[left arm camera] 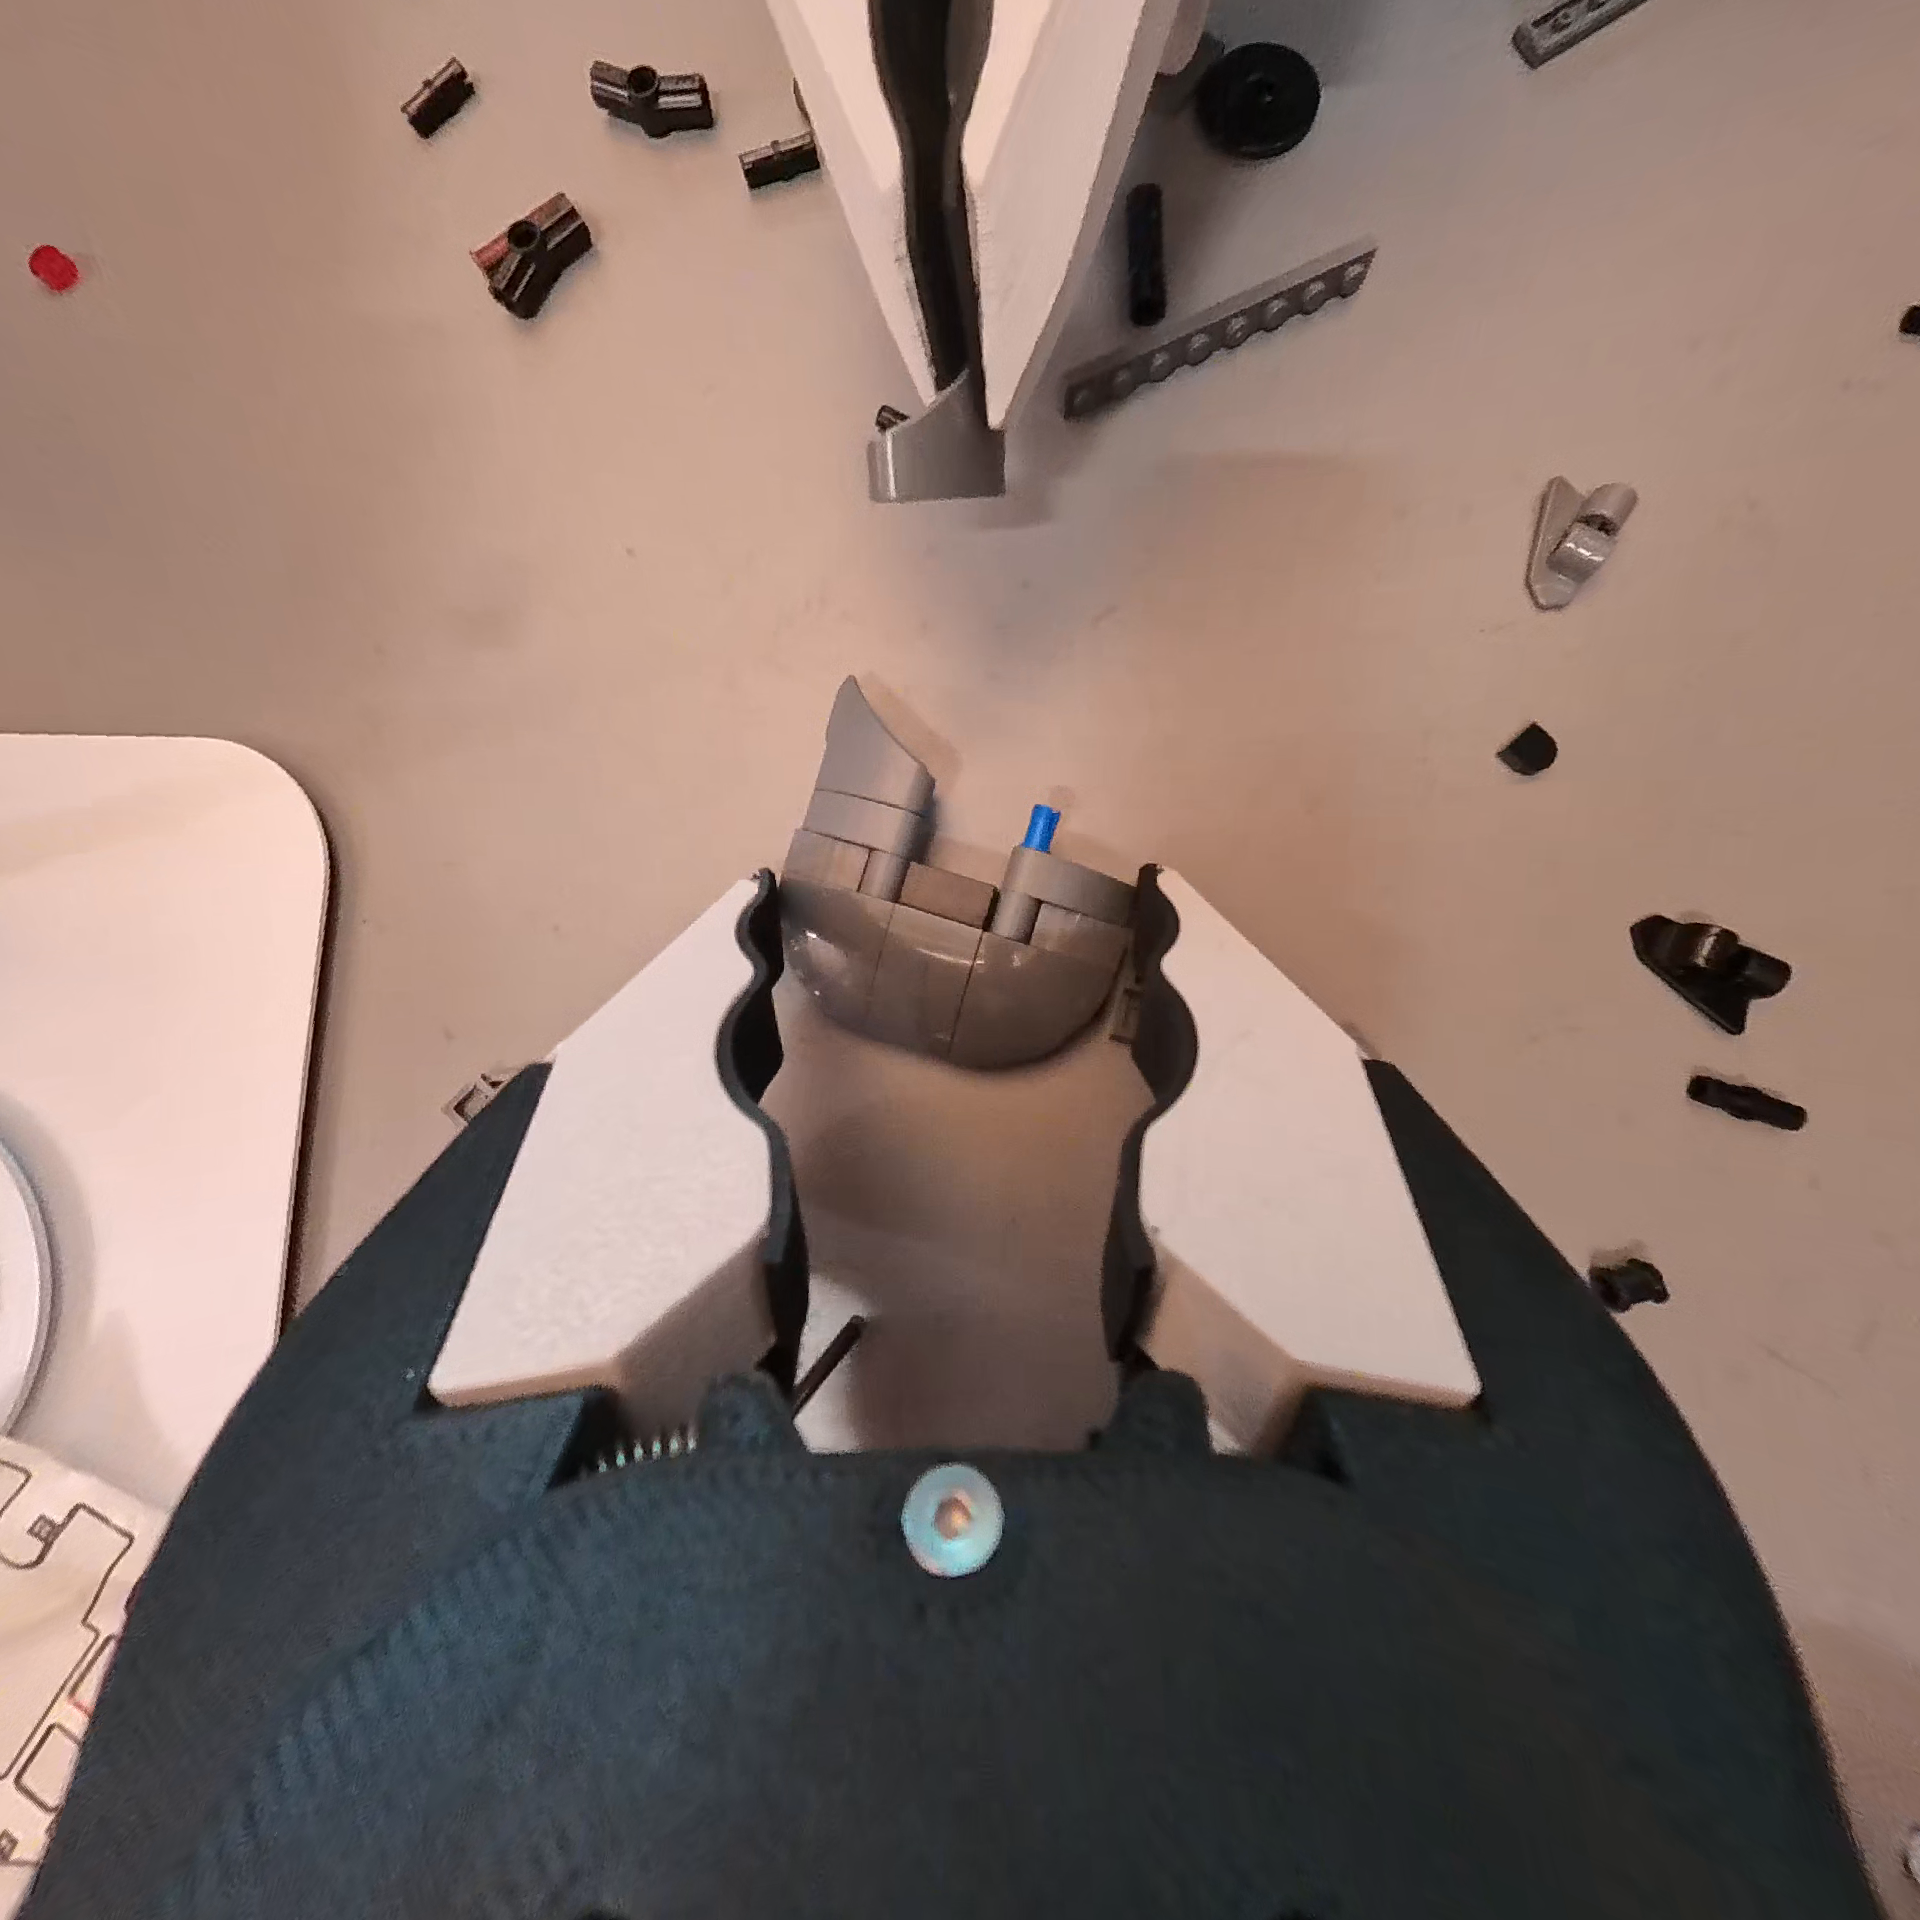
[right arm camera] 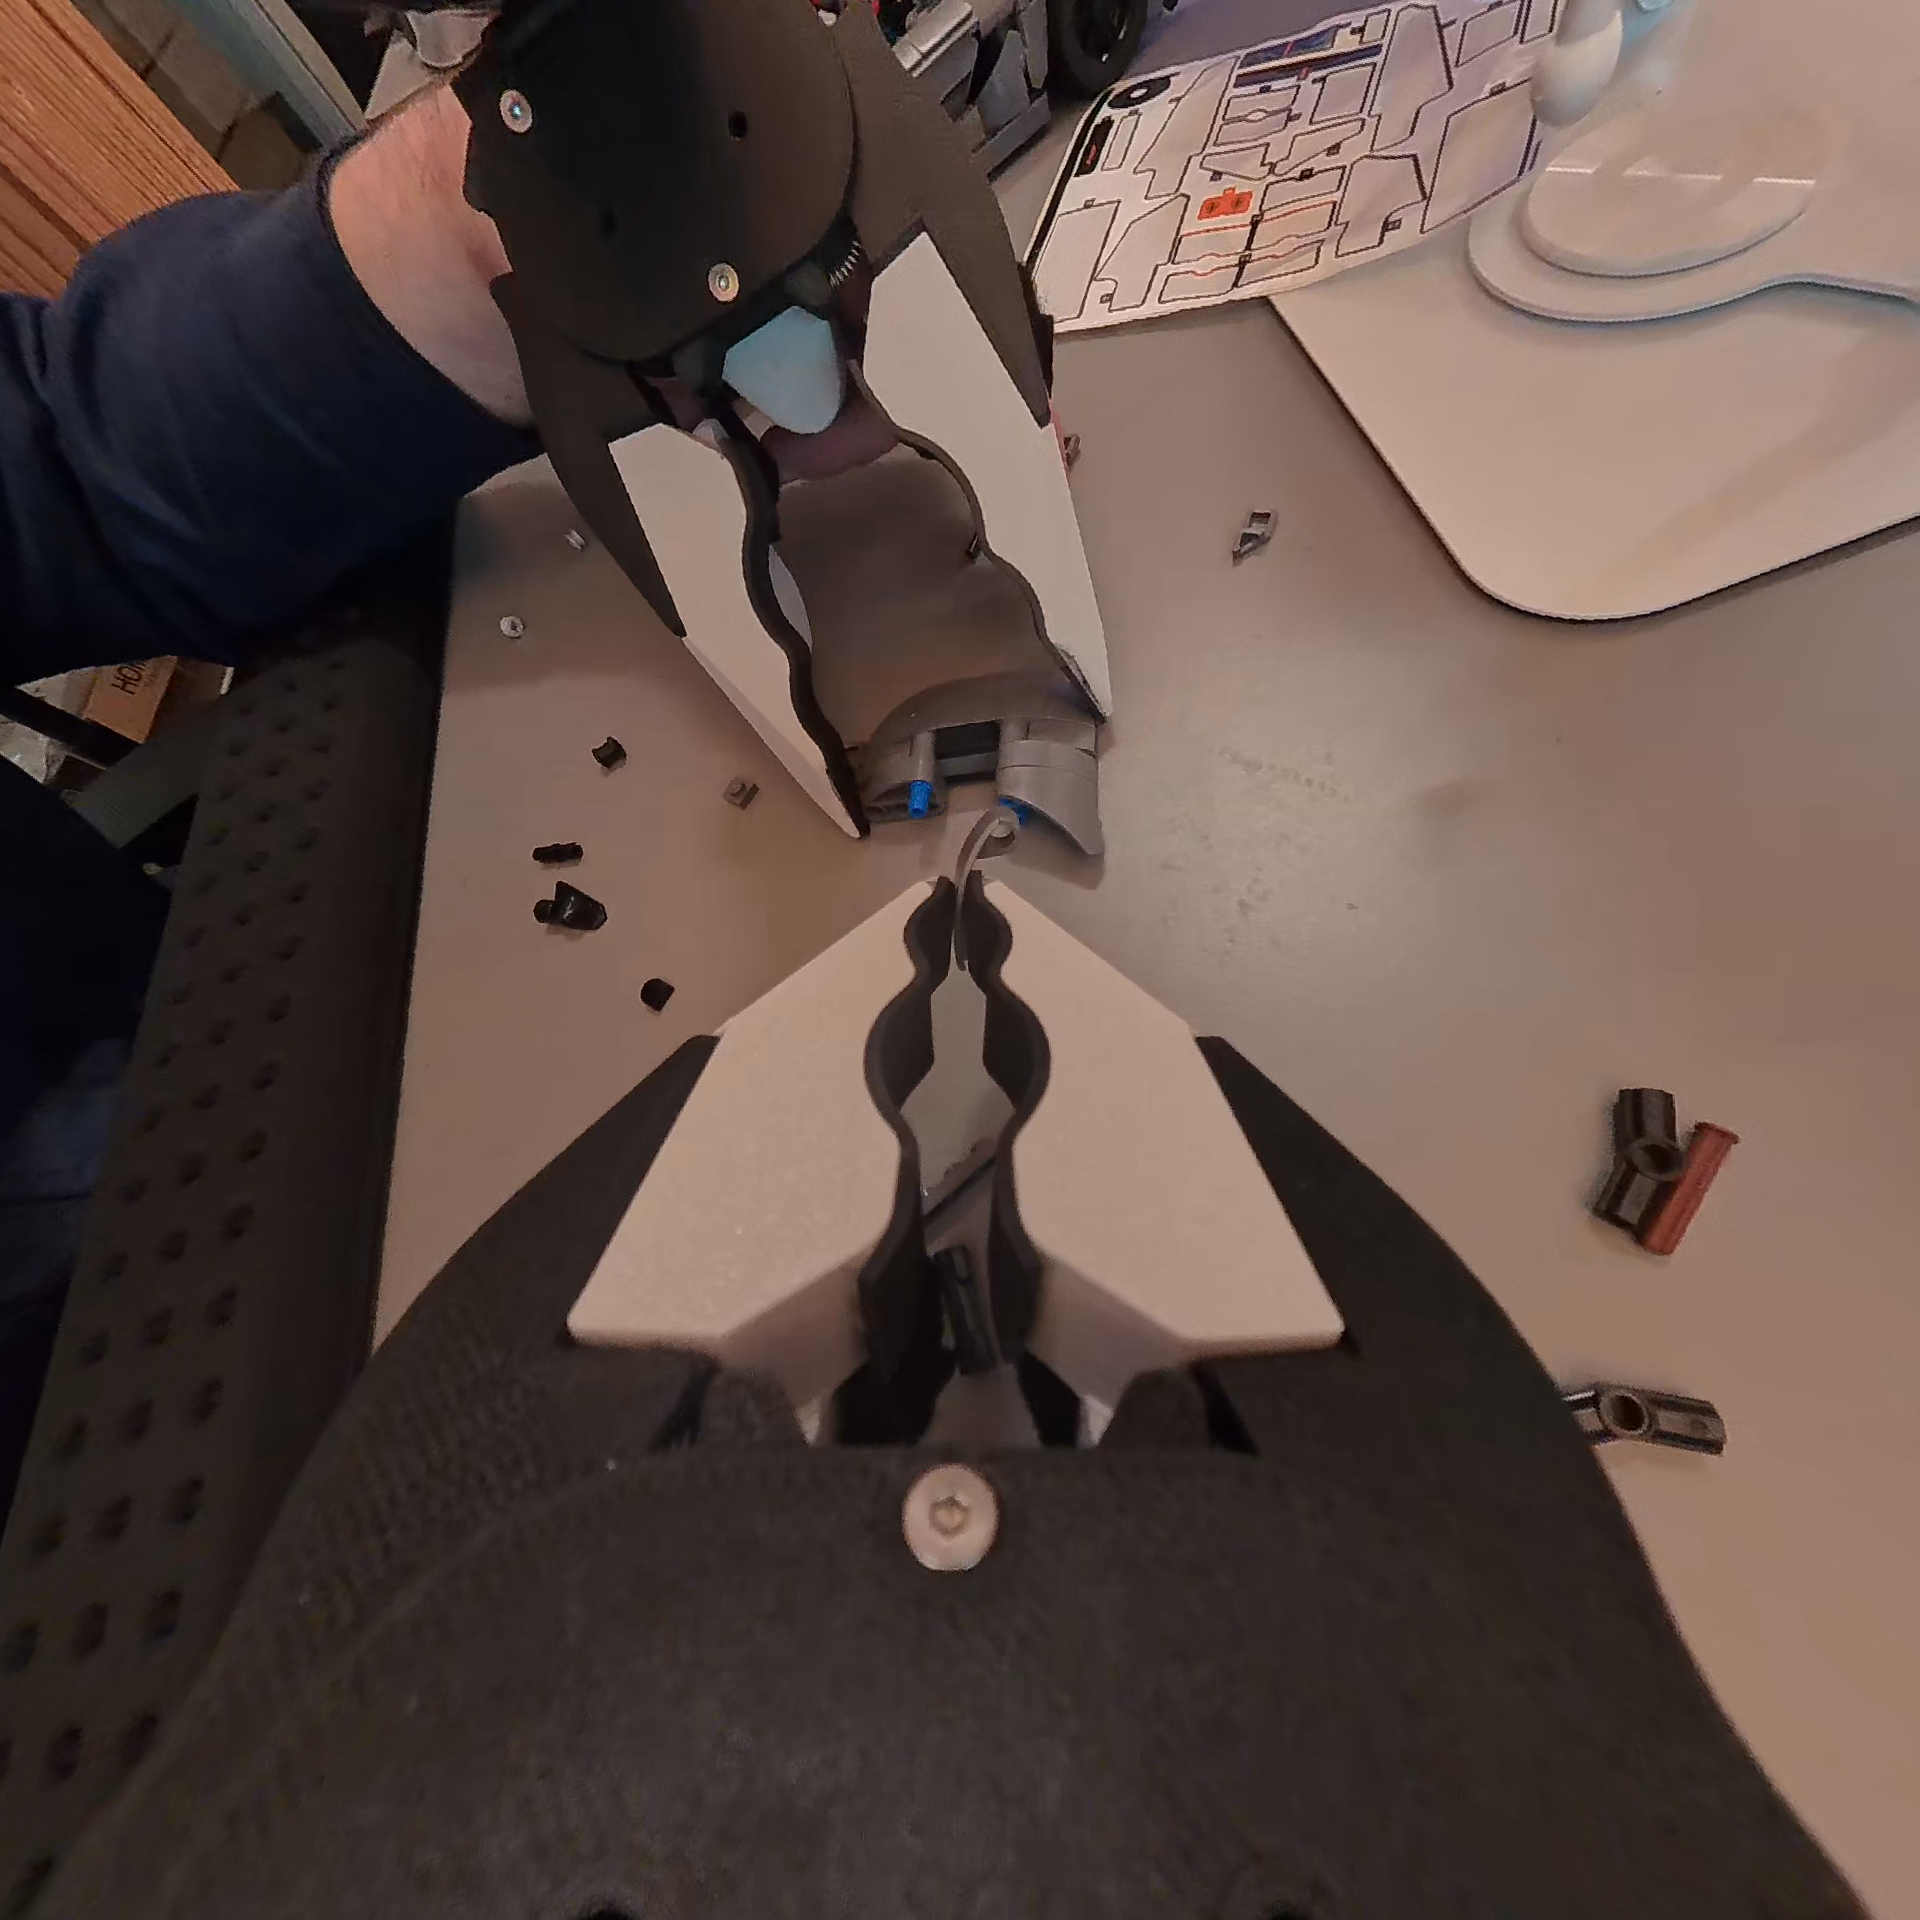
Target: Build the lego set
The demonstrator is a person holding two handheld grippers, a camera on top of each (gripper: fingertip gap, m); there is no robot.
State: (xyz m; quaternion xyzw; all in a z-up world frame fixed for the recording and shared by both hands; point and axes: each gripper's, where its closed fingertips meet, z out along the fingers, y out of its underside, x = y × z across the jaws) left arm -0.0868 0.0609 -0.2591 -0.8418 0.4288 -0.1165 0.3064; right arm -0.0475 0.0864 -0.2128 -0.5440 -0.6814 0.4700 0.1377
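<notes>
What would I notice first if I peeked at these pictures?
Probably the left gripper, pinching a chunky grey lego build with a little blue pin sticking out of its far side, right in the middle of the left wrist view. Facing it, the right gripper nips a thin grey curved piece close to that build. Small black lego bits lie scattered over the pale table around them.

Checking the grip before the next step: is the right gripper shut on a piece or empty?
Shut: the right gripper pinches a thin curved grey Lego piece between its tips.
</notes>
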